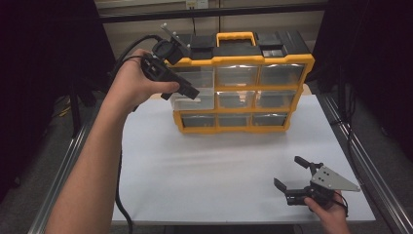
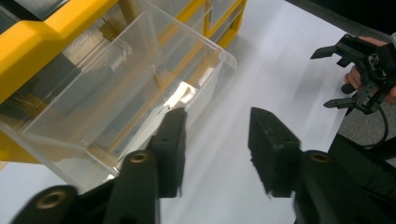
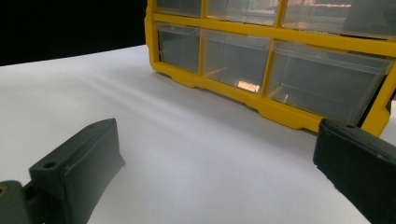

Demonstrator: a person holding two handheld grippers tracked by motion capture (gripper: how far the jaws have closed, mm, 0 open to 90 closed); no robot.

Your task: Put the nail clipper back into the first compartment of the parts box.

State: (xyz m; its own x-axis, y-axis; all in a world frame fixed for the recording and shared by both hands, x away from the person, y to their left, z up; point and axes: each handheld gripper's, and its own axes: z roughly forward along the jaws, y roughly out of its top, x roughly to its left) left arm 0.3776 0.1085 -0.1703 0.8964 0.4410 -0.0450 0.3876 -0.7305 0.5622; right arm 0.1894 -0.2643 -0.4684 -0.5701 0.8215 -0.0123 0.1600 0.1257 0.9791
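So, on the white table (image 1: 214,170) a yellow drawer cabinet (image 1: 241,85) stood at the far side, upright, three rows of three clear drawers, a yellow handle (image 1: 236,36) on its black top. The left gripper (image 1: 187,92) was held up at the cabinet's left front, the left hand (image 1: 134,80) wrapped round its body, its cable (image 1: 122,195) trailing down toward the near edge. Right by its tip, the clear drawer (image 1: 195,100) in the middle row, left column, stood pulled partway out of the frame. From the left gripper view, that drawer (image 2: 126,84) looked bare inside, and the two black jaws stood released with a clear gap between them; one jaw tip lay just beside the drawer's front corner, though I could not tell if it touched.

Over at the near right, the right gripper (image 1: 290,178) sat low over the table, gripped by the right hand (image 1: 331,212), the grey three-cornered plate (image 1: 333,179) on top. Its jaws were spread wide, nothing between them. From the right gripper view, those jaws framed bare table (image 3: 187,154) with the cabinet's bottom row (image 3: 271,70) well apart, farther off. The other drawers sat pushed in.
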